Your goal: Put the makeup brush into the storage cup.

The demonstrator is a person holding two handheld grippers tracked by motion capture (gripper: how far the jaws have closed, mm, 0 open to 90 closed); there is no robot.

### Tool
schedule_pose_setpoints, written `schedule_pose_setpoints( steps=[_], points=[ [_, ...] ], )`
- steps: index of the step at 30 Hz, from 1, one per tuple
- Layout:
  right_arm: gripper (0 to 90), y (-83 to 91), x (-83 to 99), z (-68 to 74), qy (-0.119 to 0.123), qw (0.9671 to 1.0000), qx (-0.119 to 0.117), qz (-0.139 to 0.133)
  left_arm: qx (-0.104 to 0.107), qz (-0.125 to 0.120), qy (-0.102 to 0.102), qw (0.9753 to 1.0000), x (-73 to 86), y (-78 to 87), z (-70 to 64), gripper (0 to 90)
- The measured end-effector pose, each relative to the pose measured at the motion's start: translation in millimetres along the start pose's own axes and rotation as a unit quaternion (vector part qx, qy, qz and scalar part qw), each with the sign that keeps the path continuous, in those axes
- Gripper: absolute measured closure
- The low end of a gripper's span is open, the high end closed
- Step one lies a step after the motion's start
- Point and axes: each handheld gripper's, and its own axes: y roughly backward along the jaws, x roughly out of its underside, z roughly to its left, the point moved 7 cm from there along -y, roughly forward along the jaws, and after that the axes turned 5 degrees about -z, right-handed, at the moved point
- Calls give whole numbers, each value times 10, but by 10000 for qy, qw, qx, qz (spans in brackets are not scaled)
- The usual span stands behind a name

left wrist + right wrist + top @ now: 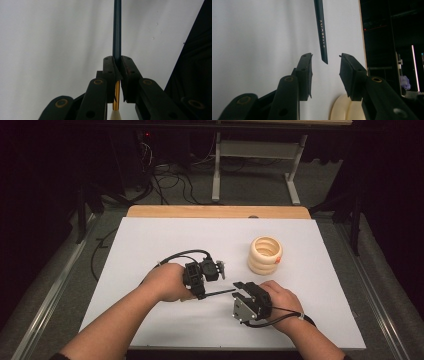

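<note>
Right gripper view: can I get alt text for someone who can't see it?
The right tongs stand open with the tip of a dark paintbrush handle between the jaws, touching neither. Behind is the white table; a cream ring stack shows at the bottom.

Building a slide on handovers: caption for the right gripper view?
Open right gripper lines up on the brush handle's tip above the white table.

A white table (150,245) carries a cream ring stack (265,255).
</note>
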Motion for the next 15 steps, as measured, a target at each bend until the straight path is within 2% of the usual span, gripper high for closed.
schedule_pose_setpoints(
  steps=[15],
  points=[
    [724, -8, -62, 12, 122, 9999, -27, -60, 21, 41, -57, 10000, -13, -5, -15, 832]
  ],
)
